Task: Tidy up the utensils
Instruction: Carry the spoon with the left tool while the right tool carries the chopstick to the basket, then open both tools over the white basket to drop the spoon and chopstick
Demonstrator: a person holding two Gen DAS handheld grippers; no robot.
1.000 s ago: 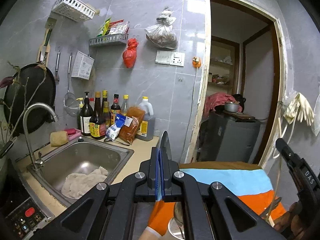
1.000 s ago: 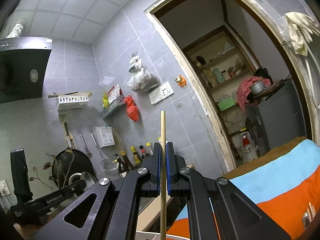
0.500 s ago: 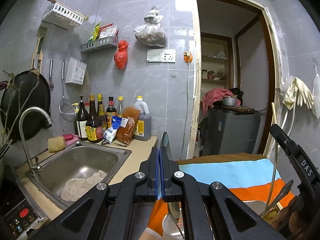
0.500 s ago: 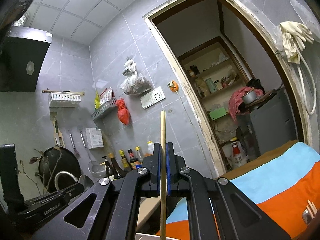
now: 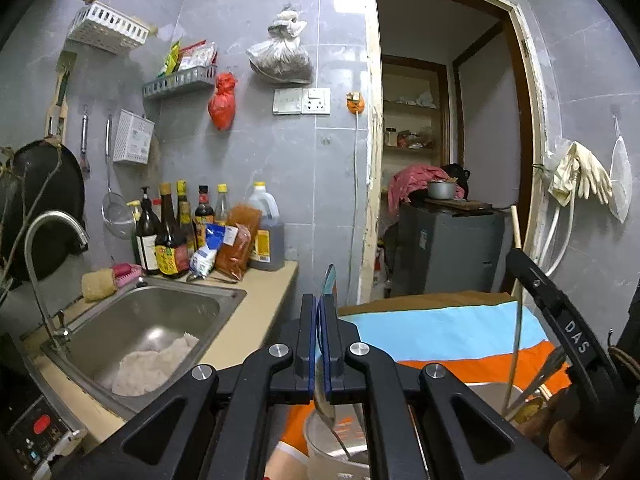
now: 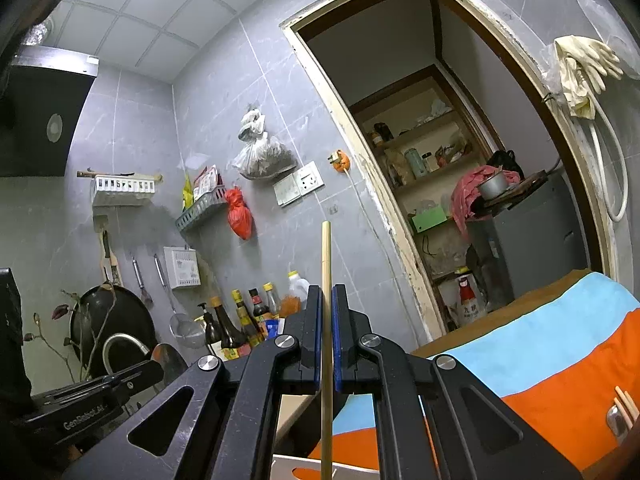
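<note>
My left gripper point(image 5: 320, 304) is shut on a metal spoon point(image 5: 329, 280), held upright with its handle end up and its bowl hanging down over a clear plastic cup point(image 5: 320, 446). My right gripper point(image 6: 327, 300) is shut on a wooden chopstick point(image 6: 326, 256), held upright; the same chopstick point(image 5: 516, 236) shows at the right of the left wrist view, reaching down toward a metal container point(image 5: 490, 394) with more utensils. The spoon bowl point(image 6: 168, 360) also shows at the left of the right wrist view.
A blue, orange and brown striped cloth point(image 5: 440, 332) covers the table. A steel sink point(image 5: 136, 332) with a rag, a tap point(image 5: 52, 224) and sauce bottles point(image 5: 176, 232) lie left. A doorway with a grey cabinet point(image 5: 448, 248) is behind. Chopsticks point(image 6: 626, 400) lie at right.
Both grippers tilted and shifted a little; the cup below the spoon and the utensil container at right have come into the left wrist view. Both grips are unchanged.
</note>
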